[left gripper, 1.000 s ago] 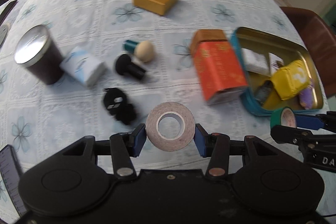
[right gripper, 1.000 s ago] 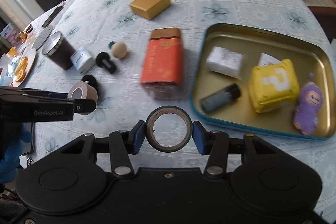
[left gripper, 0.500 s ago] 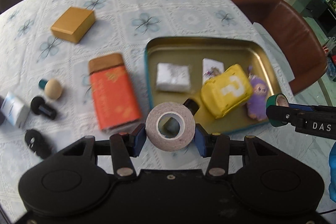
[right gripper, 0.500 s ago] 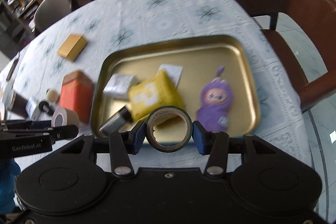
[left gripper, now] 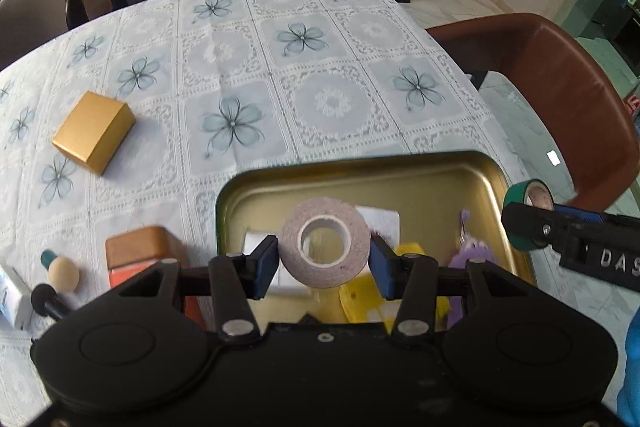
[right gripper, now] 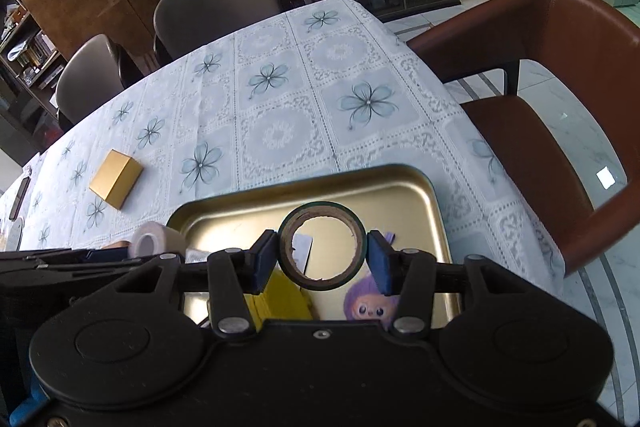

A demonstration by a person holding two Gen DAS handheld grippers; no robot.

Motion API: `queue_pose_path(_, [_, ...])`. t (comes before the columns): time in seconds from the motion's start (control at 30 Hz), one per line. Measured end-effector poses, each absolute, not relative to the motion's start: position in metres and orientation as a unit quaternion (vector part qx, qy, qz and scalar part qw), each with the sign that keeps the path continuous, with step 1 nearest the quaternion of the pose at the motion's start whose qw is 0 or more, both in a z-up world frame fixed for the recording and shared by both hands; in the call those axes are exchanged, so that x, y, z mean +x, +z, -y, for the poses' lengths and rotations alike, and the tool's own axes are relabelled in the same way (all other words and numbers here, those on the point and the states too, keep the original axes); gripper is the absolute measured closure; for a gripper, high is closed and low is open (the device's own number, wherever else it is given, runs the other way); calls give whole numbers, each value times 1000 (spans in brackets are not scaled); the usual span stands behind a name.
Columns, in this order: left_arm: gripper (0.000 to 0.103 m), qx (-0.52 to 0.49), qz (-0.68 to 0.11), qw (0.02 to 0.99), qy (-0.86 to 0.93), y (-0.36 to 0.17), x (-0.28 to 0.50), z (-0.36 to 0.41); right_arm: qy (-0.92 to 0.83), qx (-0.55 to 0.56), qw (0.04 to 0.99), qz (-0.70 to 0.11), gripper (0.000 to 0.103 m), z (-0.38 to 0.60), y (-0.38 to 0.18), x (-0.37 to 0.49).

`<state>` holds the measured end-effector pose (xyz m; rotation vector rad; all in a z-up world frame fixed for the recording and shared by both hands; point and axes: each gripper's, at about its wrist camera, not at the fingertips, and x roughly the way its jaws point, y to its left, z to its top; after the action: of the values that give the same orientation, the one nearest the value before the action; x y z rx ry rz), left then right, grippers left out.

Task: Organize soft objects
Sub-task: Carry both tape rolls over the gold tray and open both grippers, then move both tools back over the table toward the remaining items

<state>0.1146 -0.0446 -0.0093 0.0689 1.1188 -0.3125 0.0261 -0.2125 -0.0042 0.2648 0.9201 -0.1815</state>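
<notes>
My left gripper (left gripper: 324,261) carries a grey-white tape roll (left gripper: 292,247) above the gold tray (left gripper: 400,179). Its jaws are opening, though the pads still touch the roll's sides. My right gripper (right gripper: 322,259) is shut on a green tape roll (right gripper: 285,247), also over the tray (right gripper: 360,195), toward its right half. Below lie a yellow plush cube (right gripper: 280,295) and a purple doll (right gripper: 370,303), partly hidden by the grippers. In the left wrist view the green roll (left gripper: 516,195) hangs past the tray's right rim. In the right wrist view the grey roll (right gripper: 154,243) shows at the left.
On the flowered tablecloth lie a gold box (left gripper: 94,131), an orange tin (left gripper: 136,255) left of the tray, and a wooden ball stopper (left gripper: 64,271). A brown chair (left gripper: 560,87) stands at the table's right edge. Grey chairs (right gripper: 216,3) stand at the far side.
Both grippers swept right from the cluttered part of the table to above the tray, each still carrying its tape roll. The tray's contents now sit under the fingers.
</notes>
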Motion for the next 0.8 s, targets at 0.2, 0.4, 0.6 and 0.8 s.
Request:
queue_pose_path(0.2, [29, 38, -531, 836, -133, -13, 125, 53, -80, 150, 884, -436, 48, 219, -7, 37])
queue_pose_path(0.4, [27, 32, -550, 825, -126, -20, 112, 42, -73, 168, 872, -454, 48, 220, -15, 39])
queue_pose_path(0.6, [23, 26, -562, 818, -116, -23, 97, 22, -74, 174, 862, -470, 48, 214, -22, 33])
queue_pose_path(0.8, [22, 19, -574, 813, -97, -27, 76, -12, -83, 178, 857, -476, 48, 203, -25, 24])
